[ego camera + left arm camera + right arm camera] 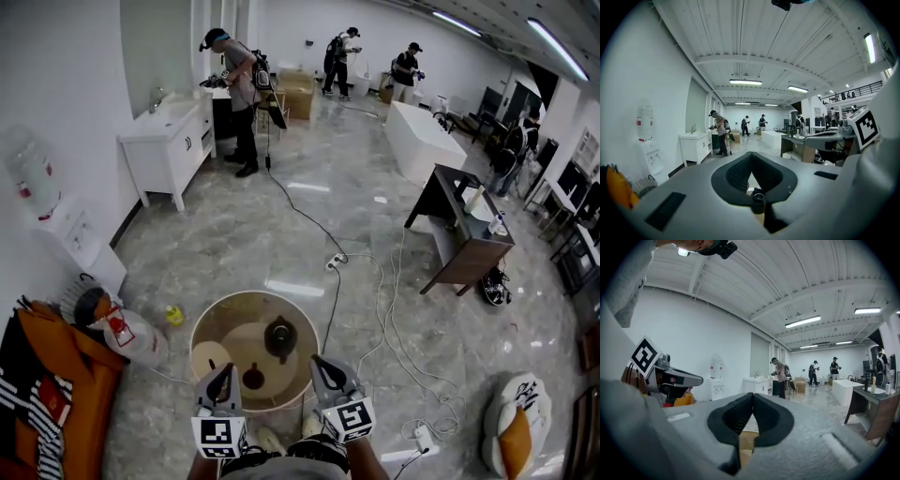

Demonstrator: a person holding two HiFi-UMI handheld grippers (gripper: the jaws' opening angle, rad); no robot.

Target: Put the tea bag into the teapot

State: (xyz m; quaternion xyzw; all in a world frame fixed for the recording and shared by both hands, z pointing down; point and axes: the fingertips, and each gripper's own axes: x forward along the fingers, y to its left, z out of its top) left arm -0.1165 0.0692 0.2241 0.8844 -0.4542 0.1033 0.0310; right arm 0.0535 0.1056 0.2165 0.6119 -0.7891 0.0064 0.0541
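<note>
Both grippers sit low at the near edge of the head view, marker cubes toward the person. The left gripper (225, 369) and the right gripper (320, 362) point forward over the near rim of a round wooden table (204, 320). In the left gripper view the left gripper's (751, 155) dark pads meet at their tips with nothing pinched. In the right gripper view the right gripper (753, 395) is likewise pressed together and empty. The dark teapot (279, 337) stands on the table ahead of both tips, between the two grippers and somewhat nearer the right one, clear of both. A small dark piece (253, 378) lies on the table just to the right of the left gripper's tip, and a pale disc (210, 356) lies just to its left. Through the gap under the left pads a small dark round object (758, 196) shows, possibly that same piece. The tea bag cannot be made out in any view. Well to the left of the left gripper a water bottle (134, 337) lies on the floor beside an orange bag (70, 375). White cables (389, 309) trail across the marble floor beyond the right gripper.
</note>
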